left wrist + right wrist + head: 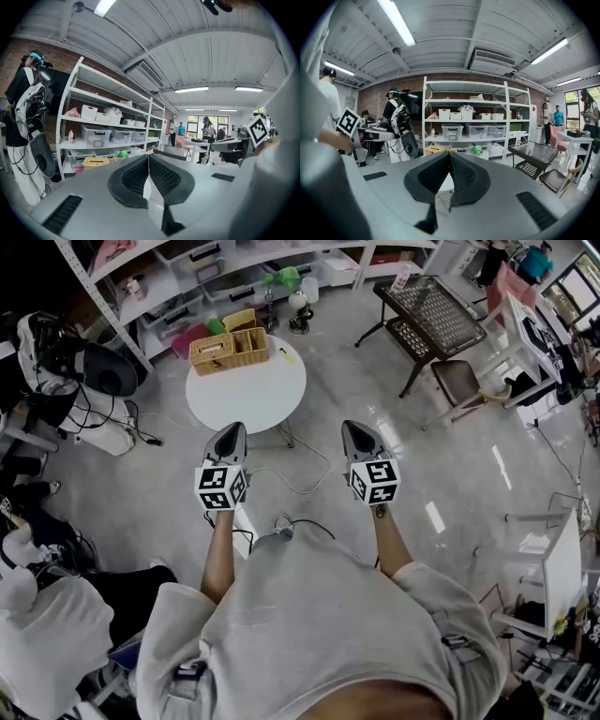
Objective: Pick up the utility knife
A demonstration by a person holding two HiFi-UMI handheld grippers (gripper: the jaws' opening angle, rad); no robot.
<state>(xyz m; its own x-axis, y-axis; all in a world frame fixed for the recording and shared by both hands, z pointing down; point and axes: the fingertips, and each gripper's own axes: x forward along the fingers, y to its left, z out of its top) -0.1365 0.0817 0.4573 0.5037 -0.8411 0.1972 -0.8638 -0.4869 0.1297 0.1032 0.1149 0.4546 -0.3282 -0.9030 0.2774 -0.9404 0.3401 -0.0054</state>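
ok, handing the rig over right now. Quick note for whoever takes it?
Left tongs: shut, nothing between them, held out in front of the body over the floor.
Right tongs: shut, empty, alongside the left.
Things: the round white table is ahead, and both tongs are short of it. A wicker basket sits at its far edge. The small yellow item on the table right of the basket is likely the utility knife, but it is too small to be sure.
Done: nothing picked up yet.
Left: step up to the table, confirm the knife, open one pair of tongs, close on it, lift.
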